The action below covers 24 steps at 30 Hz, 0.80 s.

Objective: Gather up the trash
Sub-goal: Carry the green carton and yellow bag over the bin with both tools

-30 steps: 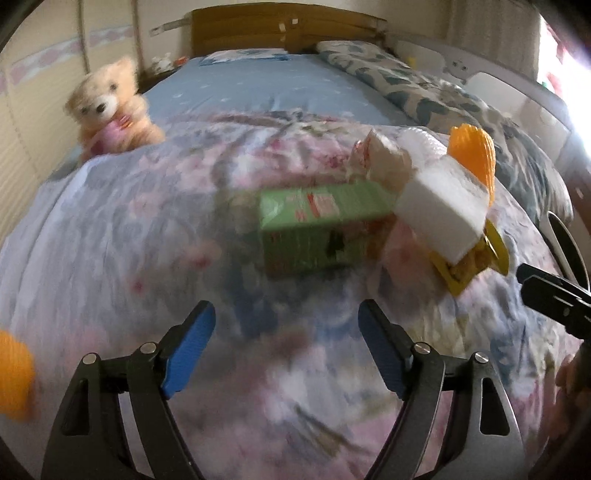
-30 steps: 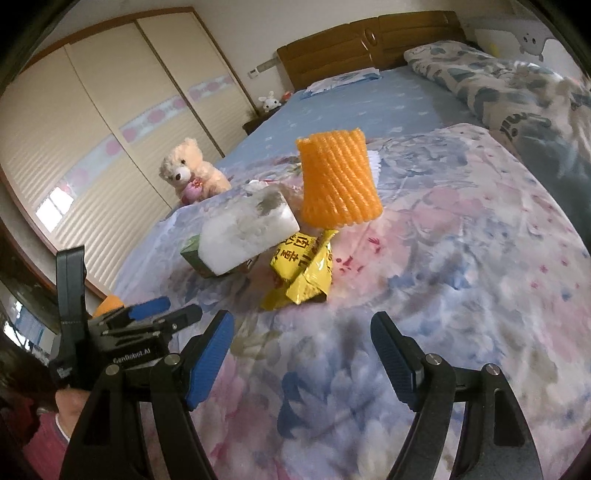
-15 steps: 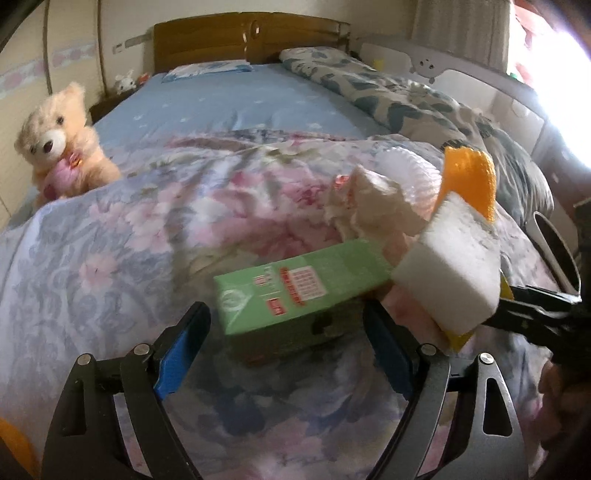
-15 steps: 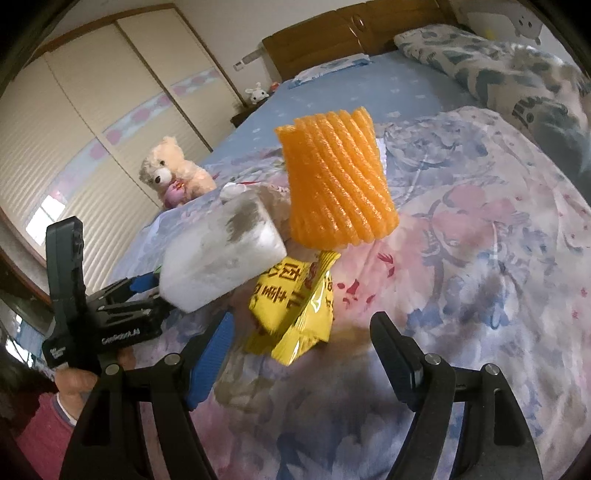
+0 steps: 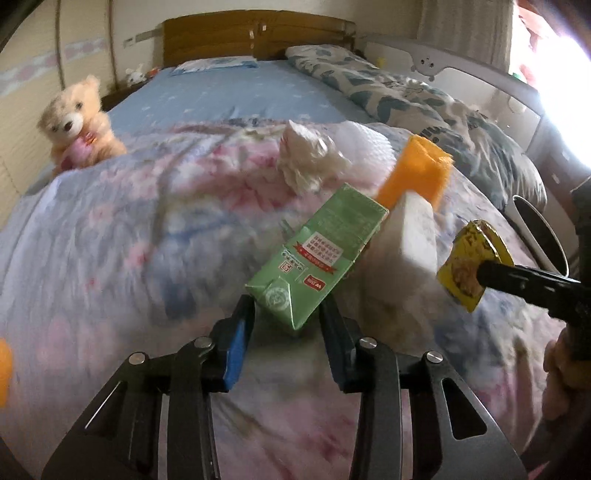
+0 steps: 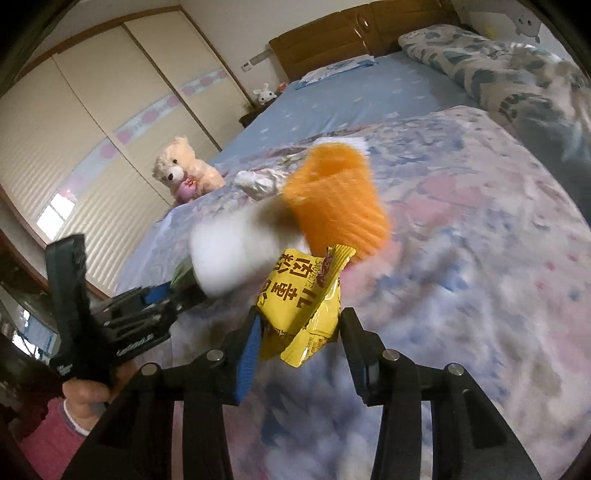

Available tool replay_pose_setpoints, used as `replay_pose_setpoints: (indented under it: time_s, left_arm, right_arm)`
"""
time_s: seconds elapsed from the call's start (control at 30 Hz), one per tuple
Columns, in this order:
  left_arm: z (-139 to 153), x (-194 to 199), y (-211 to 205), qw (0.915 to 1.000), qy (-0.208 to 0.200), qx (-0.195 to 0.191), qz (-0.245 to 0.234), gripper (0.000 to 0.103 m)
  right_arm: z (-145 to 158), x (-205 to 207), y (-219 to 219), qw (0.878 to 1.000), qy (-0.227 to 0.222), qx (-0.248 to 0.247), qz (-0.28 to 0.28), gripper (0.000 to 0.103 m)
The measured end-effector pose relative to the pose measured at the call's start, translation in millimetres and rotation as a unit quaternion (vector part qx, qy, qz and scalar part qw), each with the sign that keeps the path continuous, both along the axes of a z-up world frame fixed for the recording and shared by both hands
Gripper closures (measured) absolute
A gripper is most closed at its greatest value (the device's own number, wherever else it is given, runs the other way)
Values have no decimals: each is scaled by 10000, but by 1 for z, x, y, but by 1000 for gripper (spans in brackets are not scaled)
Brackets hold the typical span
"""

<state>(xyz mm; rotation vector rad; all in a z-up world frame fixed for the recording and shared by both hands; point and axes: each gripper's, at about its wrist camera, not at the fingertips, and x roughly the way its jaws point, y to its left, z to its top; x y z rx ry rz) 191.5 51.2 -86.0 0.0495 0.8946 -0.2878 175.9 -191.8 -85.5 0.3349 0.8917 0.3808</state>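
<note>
My left gripper (image 5: 286,317) is shut on the near end of a green drink carton (image 5: 319,254), which points away and to the right over the floral quilt. My right gripper (image 6: 299,332) is shut on a yellow snack wrapper (image 6: 303,295); the wrapper also shows at the right of the left wrist view (image 5: 471,273). A white foam block (image 5: 408,236) lies right of the carton, an orange foam net (image 5: 419,173) behind it, and crumpled white paper (image 5: 310,162) farther back. The block (image 6: 236,254) and net (image 6: 338,199) sit just beyond the wrapper.
A teddy bear (image 5: 75,122) sits at the quilt's left edge. A rolled patterned duvet (image 5: 424,107) lies along the right side of the bed. A white bin rim (image 5: 541,229) stands off the bed's right edge. A wooden headboard (image 5: 258,33) is at the back.
Both grippers moved forward and closed: the left one onto the green carton, the right one onto the yellow wrapper. The carton's far end has swung away and its near end is raised.
</note>
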Motion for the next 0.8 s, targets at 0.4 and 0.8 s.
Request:
replay_pose_setpoints:
  time_s: [0.4,0.8]
  left_arm:
    - [4,-63,-43,9997,129,-180,76,75]
    - [3,-47,-54,9998,-119,122,-80,38]
  right_arm:
    - [3,-44,-63,9988,-25,56,-492,60]
    - [3,-57,-88,9969,-4,214,-753,60]
